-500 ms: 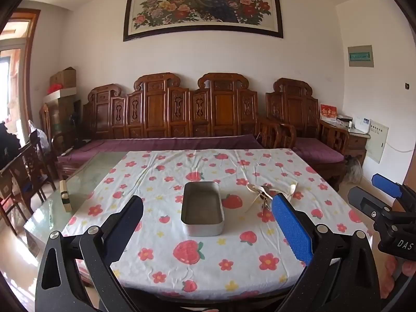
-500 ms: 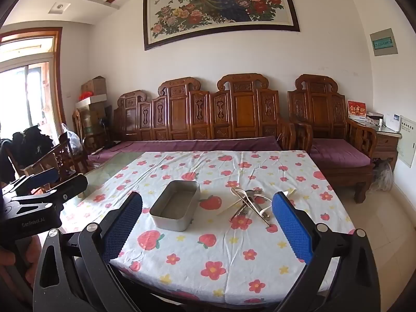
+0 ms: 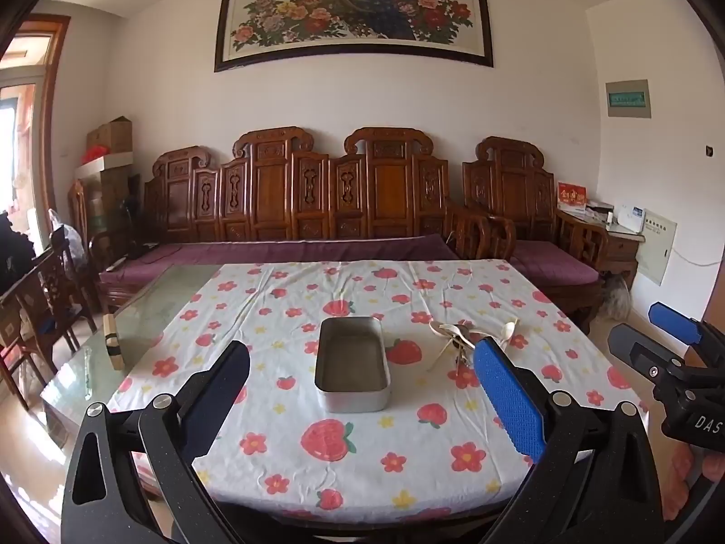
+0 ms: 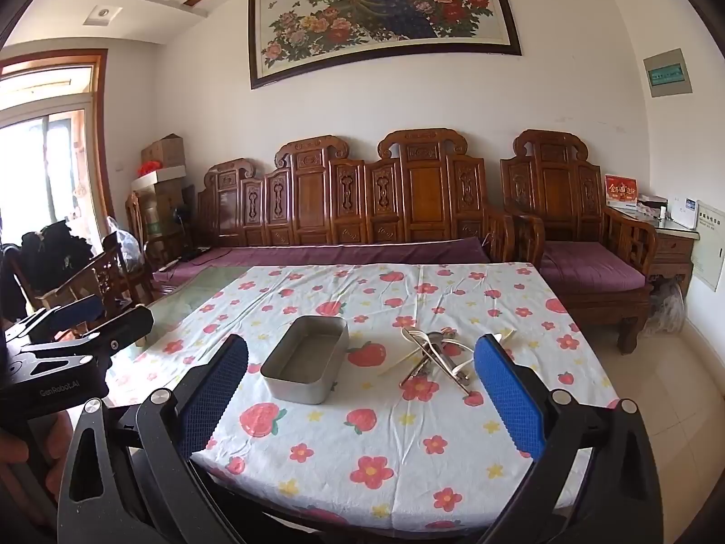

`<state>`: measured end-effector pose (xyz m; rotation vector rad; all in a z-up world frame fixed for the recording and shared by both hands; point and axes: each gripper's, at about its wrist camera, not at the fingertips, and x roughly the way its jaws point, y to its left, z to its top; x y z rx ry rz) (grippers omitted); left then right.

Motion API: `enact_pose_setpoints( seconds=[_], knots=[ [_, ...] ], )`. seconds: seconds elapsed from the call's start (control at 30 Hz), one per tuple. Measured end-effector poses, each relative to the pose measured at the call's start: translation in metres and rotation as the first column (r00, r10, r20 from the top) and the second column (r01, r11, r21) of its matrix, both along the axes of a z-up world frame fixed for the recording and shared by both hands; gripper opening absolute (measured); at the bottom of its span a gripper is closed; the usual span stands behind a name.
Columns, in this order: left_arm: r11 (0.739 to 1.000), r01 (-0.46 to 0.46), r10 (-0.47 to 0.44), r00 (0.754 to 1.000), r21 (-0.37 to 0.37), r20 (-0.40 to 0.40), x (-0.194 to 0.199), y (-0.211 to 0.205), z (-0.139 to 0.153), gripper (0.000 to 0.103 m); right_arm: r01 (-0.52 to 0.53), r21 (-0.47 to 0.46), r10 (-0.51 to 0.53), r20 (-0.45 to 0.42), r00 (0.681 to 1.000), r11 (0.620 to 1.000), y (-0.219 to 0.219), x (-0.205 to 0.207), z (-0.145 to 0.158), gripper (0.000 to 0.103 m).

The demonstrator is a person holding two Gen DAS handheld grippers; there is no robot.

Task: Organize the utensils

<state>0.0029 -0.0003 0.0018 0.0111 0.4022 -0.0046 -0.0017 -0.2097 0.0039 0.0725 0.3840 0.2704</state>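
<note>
My left gripper [image 3: 362,362] hangs with jaws wide apart and empty, above the near table edge. Ahead sits the metal tin [image 3: 352,371] on the strawberry cloth [image 3: 371,453]; just right lies the utensil pile [image 4: 435,356], before my right gripper [image 4: 361,360], equally spread and empty.

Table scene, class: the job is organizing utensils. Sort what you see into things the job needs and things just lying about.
Needed for the job:
- pile of utensils
- metal tray, empty
- left tool and right tool, both open, holding nothing

Just lying about:
- small block with a dark band on the bare glass table edge
- strawberry tablecloth
- carved wooden bench
</note>
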Motion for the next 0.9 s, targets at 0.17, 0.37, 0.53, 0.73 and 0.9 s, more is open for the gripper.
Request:
enact_pose_setpoints(
  seconds=[0.17,0.37,0.53,0.73,0.9],
  knots=[
    [1.000,-0.002,0.002,1.000,0.002,-0.001,0.002,0.002,-0.001,0.096,0.000,-0.001,0.000,0.001,1.000,1.000,0.000,-0.001,0.000,0.100],
    [1.000,-0.001,0.001,1.000,0.002,0.000,0.001,0.003,-0.001,0.096,-0.001,0.001,0.001,0.001,1.000,1.000,0.000,-0.001,0.001,0.100],
    [1.000,-0.003,0.003,1.000,0.000,0.001,-0.001,0.000,0.006,0.096,-0.001,0.000,0.001,0.000,1.000,1.000,0.000,-0.001,0.001,0.100],
    [1.000,-0.002,0.002,1.000,0.001,0.004,-0.002,0.000,0.007,0.096,-0.001,0.001,0.001,0.002,1.000,1.000,-0.001,-0.001,0.001,0.100],
    [1.000,-0.002,0.002,1.000,0.002,0.006,-0.002,-0.001,0.009,0.096,-0.001,0.002,0.001,0.003,1.000,1.000,-0.001,-0.001,0.002,0.100]
  ],
)
